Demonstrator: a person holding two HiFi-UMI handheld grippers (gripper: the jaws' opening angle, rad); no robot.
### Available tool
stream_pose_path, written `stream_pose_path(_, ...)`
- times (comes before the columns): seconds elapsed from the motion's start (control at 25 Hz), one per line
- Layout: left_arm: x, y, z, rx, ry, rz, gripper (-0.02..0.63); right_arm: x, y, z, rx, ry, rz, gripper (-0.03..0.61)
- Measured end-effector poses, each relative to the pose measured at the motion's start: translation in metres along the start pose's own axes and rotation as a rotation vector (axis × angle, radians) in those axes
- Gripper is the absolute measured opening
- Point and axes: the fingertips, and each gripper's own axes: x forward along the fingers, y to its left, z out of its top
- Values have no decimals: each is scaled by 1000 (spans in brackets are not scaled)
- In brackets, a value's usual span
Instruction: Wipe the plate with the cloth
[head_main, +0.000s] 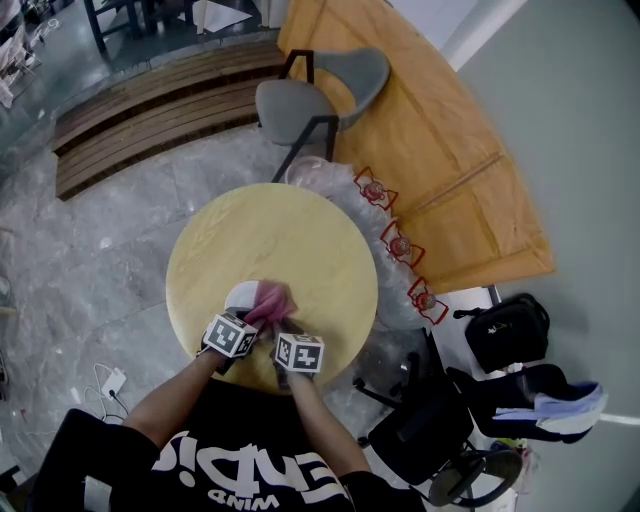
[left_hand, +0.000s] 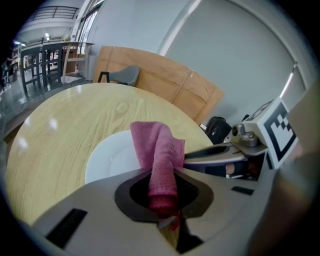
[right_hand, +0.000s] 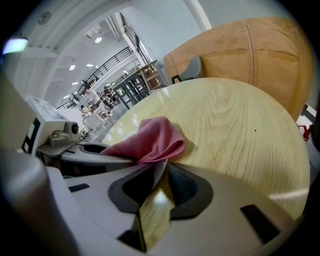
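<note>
The left gripper (left_hand: 162, 192) is clenched on the pink cloth (left_hand: 157, 150). 1 end of the cloth sits deep between its 2 jaws, and the rest stands up in a loose fold and leans over the white plate (left_hand: 107, 160).

The right gripper (right_hand: 160, 172) is just beside it, on its right. Its jaws are close together and grasp a thin pale edge, which appears to be the rim of the plate on the side near the person. The cloth lies over this rim and touches the top of these jaws.

In the head view the 2 grippers are side by side and both point down and away from the person. There the cloth covers most of the plate, so only a white part shows at the left of the cloth.

The plate rests on the round wooden table (left_hand: 60, 135), in the half near the person and a little inside the edge.

Beyond the table a grey chair (head_main: 320, 95) stands at a large wooden panel (head_main: 430, 130). At the right of the table, 3 red-framed things (head_main: 400, 243) sit in a row on clear plastic sheeting. A black bag (head_main: 505, 332) and a black office chair (head_main: 420, 425) are on the floor to the right of the person. A white charger (head_main: 110, 382) with its cable lies on the grey floor at the left.
</note>
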Motion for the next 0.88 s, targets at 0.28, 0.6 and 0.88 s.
stream_pose_path(0.28,-12,15,0,0,-4,45,52,-1,-1,1,-5,7,-2,107)
stream_pose_path(0.6,-29,38,-8,-17,-13,87,52,-1,-2,1,-5,4,-3,107)
stream_pose_path(0.88,-40,45,-9,-27,-25,91,52,0,-1,-1,0,0,-4,107)
